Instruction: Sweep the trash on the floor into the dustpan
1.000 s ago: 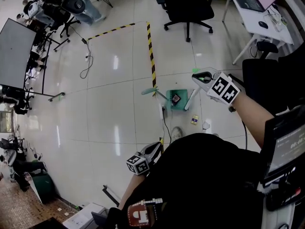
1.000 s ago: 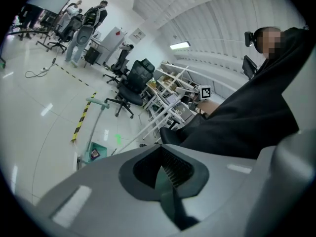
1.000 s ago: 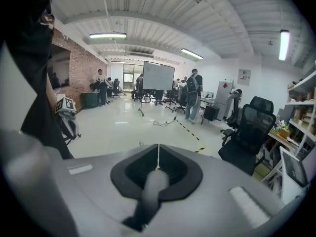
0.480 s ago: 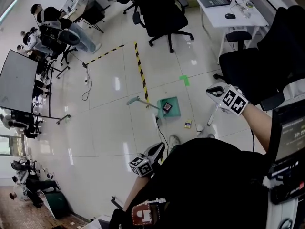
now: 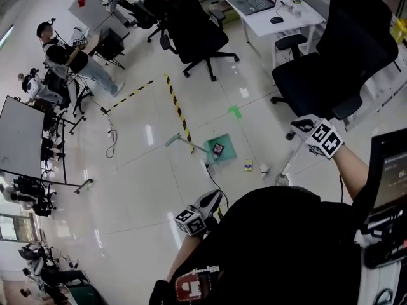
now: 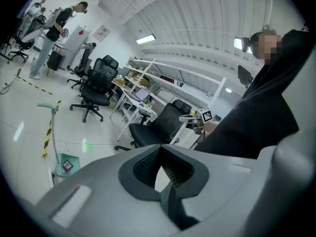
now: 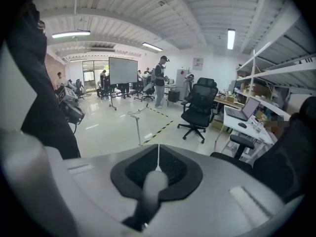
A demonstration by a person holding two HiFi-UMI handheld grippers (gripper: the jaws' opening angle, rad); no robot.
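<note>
Right tool (image 7: 158, 163): we are clamping it tight on the broom handle (image 7: 149, 187), which is passing upright between the jaws. This grip is letting us steer the broom from high up while standing.
Left tool (image 6: 159, 174): we are holding it narrow, with only a thin wedge of gap and nothing in it. It is hanging low at the centre bottom of the head view, close to our body, and the one-handed sweep is not needing it.
Broom: in the head view its pale handle is slanting down and left from the right tool at the right of the frame. Its lower end is dropping out of sight behind our torso, so we cannot see the bristles.
Dustpan (image 5: 228, 146): the green pan is sitting flat on the floor (image 5: 146, 189) at the frame's centre. Its long handle (image 5: 181, 142) is reaching toward the upper left. A dark packet (image 5: 217, 149) is already lying inside it.
Loose trash: a small yellow-and-blue scrap (image 5: 248, 166) and a white scrap (image 5: 264, 168) are lying just right of the pan, between it and the broom.
Step, as we are judging it: we are setting the broom behind the scraps to push them left into the pan.
Risk: a light pan may be sliding when the bristles reach it.
</note>
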